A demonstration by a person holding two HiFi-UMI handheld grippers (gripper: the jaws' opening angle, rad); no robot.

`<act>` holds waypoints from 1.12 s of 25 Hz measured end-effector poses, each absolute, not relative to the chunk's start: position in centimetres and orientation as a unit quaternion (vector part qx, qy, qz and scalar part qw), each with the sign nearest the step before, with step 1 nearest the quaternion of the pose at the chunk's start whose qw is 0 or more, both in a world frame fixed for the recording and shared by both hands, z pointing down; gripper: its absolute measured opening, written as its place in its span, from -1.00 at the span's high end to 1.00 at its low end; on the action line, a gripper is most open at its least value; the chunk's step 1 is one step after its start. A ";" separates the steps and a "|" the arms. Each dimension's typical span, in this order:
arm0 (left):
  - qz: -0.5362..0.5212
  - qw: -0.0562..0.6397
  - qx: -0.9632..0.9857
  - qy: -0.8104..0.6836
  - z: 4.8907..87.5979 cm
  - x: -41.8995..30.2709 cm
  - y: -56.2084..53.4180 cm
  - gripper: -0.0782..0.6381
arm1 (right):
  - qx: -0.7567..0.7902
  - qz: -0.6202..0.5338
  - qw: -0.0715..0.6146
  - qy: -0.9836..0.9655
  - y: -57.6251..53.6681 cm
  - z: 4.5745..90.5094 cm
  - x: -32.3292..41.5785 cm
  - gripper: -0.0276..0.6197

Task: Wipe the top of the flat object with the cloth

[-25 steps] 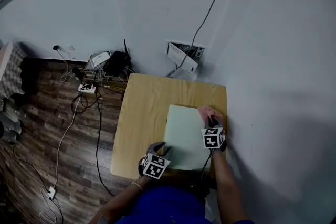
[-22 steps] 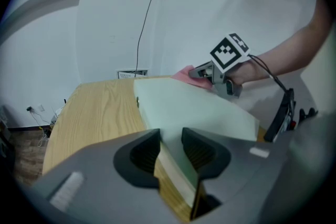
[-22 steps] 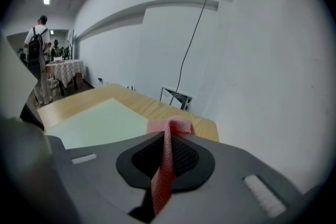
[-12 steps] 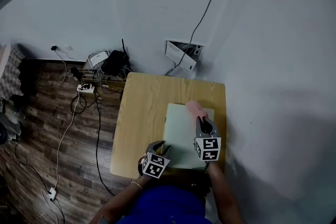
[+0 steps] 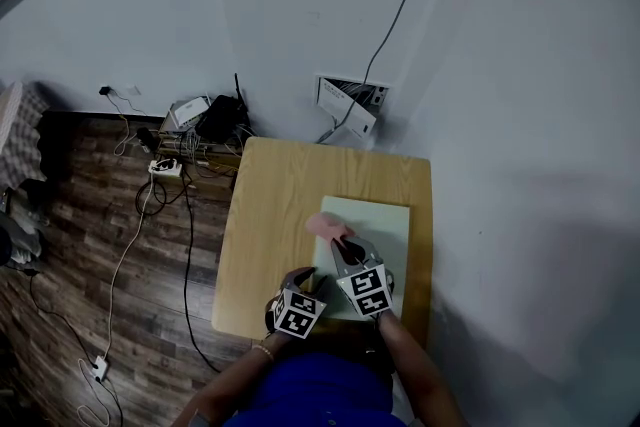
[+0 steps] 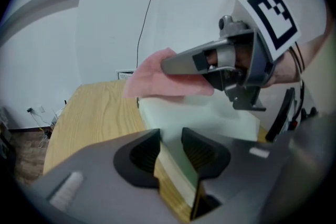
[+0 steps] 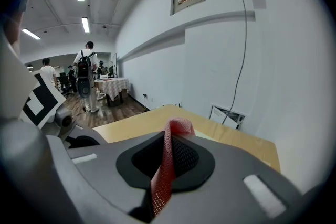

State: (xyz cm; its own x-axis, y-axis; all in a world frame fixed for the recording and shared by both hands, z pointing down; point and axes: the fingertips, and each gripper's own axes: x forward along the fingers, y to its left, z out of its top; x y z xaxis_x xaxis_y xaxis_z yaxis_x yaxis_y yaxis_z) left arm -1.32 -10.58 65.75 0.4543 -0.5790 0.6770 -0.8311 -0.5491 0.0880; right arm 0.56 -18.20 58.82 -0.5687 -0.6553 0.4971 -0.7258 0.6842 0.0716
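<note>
The rectangular table (image 5: 268, 205) has a light, grained wooden top, and on its right half lies the flat object (image 5: 386, 227), a smooth, pale green slab with square corners. The left gripper (image 5: 305, 277) is clamped on the slab's near left corner, its ribbed dark pads on either face, while the right gripper (image 5: 346, 247) is pinched tight on the soft, mesh-textured pink cloth (image 5: 325, 224), which hangs over the slab's left edge. A second ago the cloth lay at the slab's far right corner; the left gripper has stayed put.
</note>
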 end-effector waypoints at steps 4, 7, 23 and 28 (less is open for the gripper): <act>0.302 0.208 0.827 -0.426 65.6 -1.3 -10.7 0.42 | 0.358 0.077 0.301 -0.881 -18.1 61.6 -0.7 0.87; 0.303 0.206 0.827 -0.426 65.6 -1.3 -10.7 0.42 | 0.352 0.076 0.324 -0.875 -18.3 63.2 -1.1 0.87; 0.305 0.203 0.827 -0.427 65.6 -1.3 -10.7 0.42 | 0.353 0.053 0.356 -0.864 -18.3 64.9 -1.6 0.87; 0.302 0.205 0.827 -0.428 65.7 -1.3 -10.8 0.42 | 0.347 0.052 0.366 -0.862 -18.1 64.9 -1.3 0.87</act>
State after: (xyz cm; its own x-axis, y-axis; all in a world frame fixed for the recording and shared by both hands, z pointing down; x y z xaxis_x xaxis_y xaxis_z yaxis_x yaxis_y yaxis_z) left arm -1.33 -10.75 65.67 0.4510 -0.5836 0.6753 -0.8313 -0.5500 0.0799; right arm -1.27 -18.11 64.90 -0.4905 -0.5606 0.6672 -0.6369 0.7532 0.1647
